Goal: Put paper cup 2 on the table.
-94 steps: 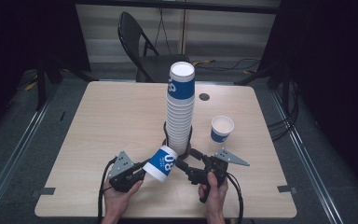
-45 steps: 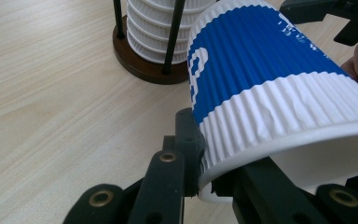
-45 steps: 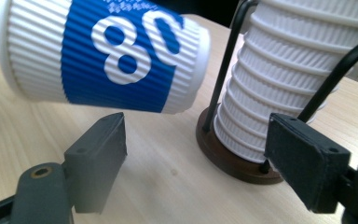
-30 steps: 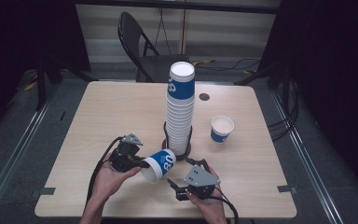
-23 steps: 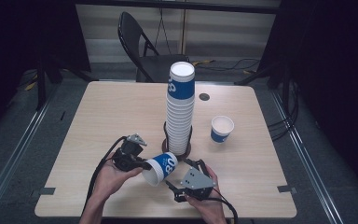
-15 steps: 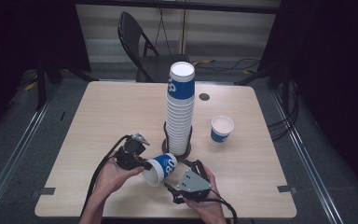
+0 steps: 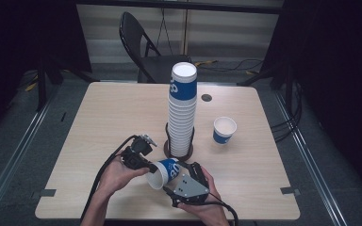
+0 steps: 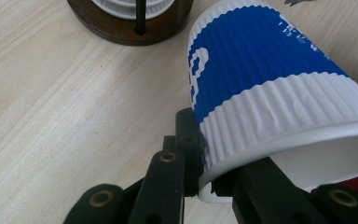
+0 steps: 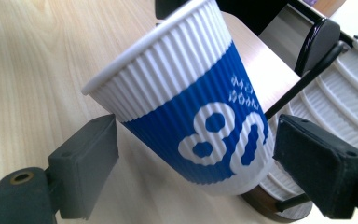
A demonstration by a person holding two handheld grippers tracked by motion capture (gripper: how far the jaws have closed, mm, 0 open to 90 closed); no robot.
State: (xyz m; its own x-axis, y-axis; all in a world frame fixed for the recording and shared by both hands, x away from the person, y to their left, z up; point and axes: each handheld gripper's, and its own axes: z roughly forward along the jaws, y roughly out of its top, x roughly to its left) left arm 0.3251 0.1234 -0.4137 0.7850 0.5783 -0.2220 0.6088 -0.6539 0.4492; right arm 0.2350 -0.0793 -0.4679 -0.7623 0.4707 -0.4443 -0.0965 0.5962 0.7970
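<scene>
Right gripper (image 7: pixel 181 170) has crept up around cup (image 7: pixel 164 170)

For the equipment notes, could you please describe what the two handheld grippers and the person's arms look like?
Both are black two-jaw tools. The left gripper has slim black linkage arms with brass-coloured pivot pins and trails a black cable. The right gripper has blocky, matte dark grey pads, a grey three-cornered plate on top and its own black cable. The forearms are bare, with no sleeves in view.
</scene>
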